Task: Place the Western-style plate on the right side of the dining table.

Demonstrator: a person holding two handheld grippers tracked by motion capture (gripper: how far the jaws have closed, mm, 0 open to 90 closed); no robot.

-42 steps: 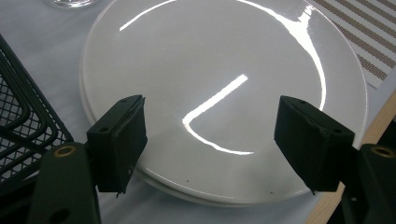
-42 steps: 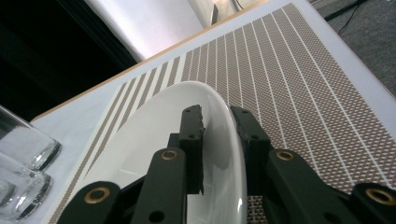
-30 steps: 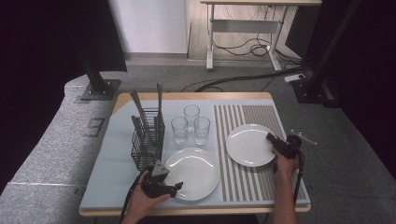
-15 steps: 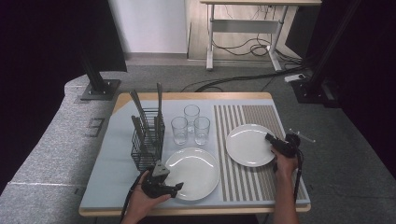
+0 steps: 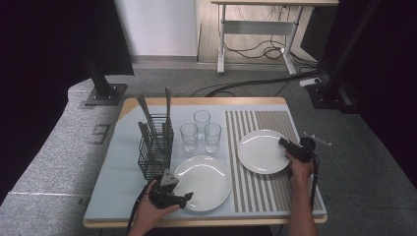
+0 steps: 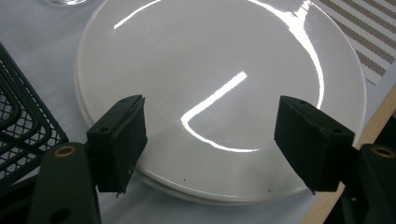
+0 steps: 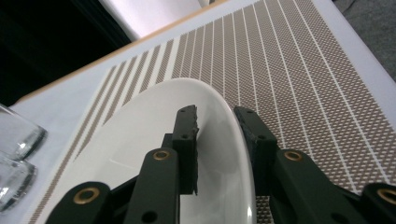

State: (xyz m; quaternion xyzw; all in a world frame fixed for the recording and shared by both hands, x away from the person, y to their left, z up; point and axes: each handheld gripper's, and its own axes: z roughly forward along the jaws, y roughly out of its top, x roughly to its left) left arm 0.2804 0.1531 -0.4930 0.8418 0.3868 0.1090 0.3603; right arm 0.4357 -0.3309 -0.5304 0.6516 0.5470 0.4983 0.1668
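We are finding the right plate [image 7: 154, 154] lying on the striped mat [image 7: 299, 70], its near rim sitting between the jaws of the right gripper [image 7: 219, 140]: one jaw is reaching over the plate's inner face, the other is standing outside the rim over the mat. The jaws have just been closing slightly, and they are standing narrowly apart; we cannot tell whether the pads are pressing on the rim. Beyond that gripper's left jaw, glasses [image 7: 16, 154] are standing on the pale cloth. In the high view the right hand [image 5: 299, 167] is holding its gripper at the plate's right edge. The left gripper [image 6: 210, 135] is hovering with jaws spread wide, and the left plate [image 6: 210, 56] is showing between and beyond them, untouched. A wire basket [image 6: 18, 126] is sitting just outside its left jaw.
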